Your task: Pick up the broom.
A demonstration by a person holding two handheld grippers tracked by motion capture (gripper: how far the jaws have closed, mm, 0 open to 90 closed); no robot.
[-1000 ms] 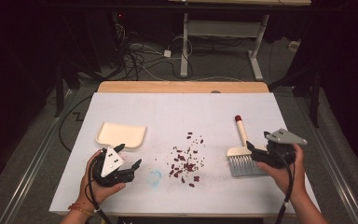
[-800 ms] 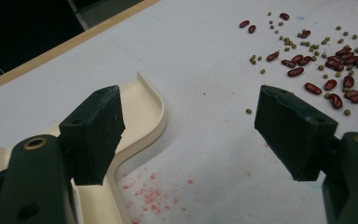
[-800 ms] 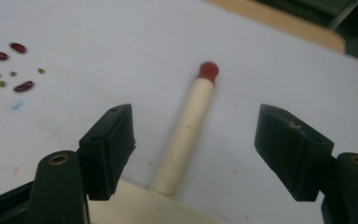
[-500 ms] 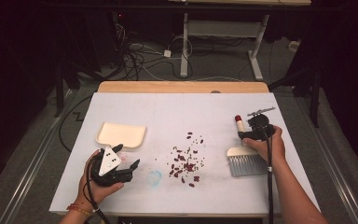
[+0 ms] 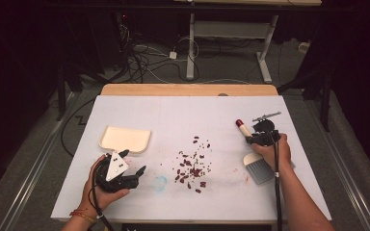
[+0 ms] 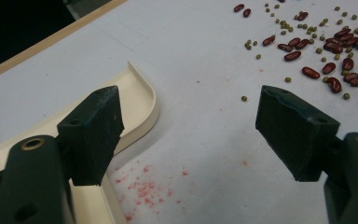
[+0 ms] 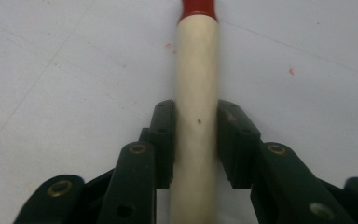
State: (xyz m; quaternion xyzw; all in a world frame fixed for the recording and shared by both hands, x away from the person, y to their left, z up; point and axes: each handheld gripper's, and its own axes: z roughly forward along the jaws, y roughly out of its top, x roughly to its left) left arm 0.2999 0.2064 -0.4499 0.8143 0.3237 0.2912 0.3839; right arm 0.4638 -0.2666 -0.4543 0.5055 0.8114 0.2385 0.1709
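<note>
The right claw (image 7: 196, 140) is clamped on the cream handle of the brush (image 7: 196, 84), one jaw pressed flat against each side of the shaft. In the right gripper view the handle runs straight up between the jaws and ends in a red tip at the top edge, and the white worktop (image 7: 65, 70) lies beneath it. In the high view the right claw (image 5: 256, 138) sits over the middle of the brush (image 5: 257, 168), whose red-tipped end points toward the far side of the worktop (image 5: 183, 115), while its grey bristle head lies nearer the person, partly under the right hand (image 5: 270, 151).

The left claw (image 6: 191, 126) stands wide apart and holds nothing. Its left-hand jaw hangs over the curved rim of the cream dustpan (image 6: 140, 100), though I cannot tell whether it touches. Faint red smears mark the worktop between the jaws. Beyond the other jaw lies the scatter of red beans (image 6: 326, 70) mixed with small green beans (image 6: 289, 23).

In the high view the left claw (image 5: 137, 174) rests low on the worktop in the left hand (image 5: 101, 185), just on the near side of the dustpan (image 5: 125, 139). The beans (image 5: 192, 166) lie in a loose patch near the middle, between the two claws and well apart from the brush. A small bluish mark (image 5: 160, 182) sits just beside the left claw.
</note>
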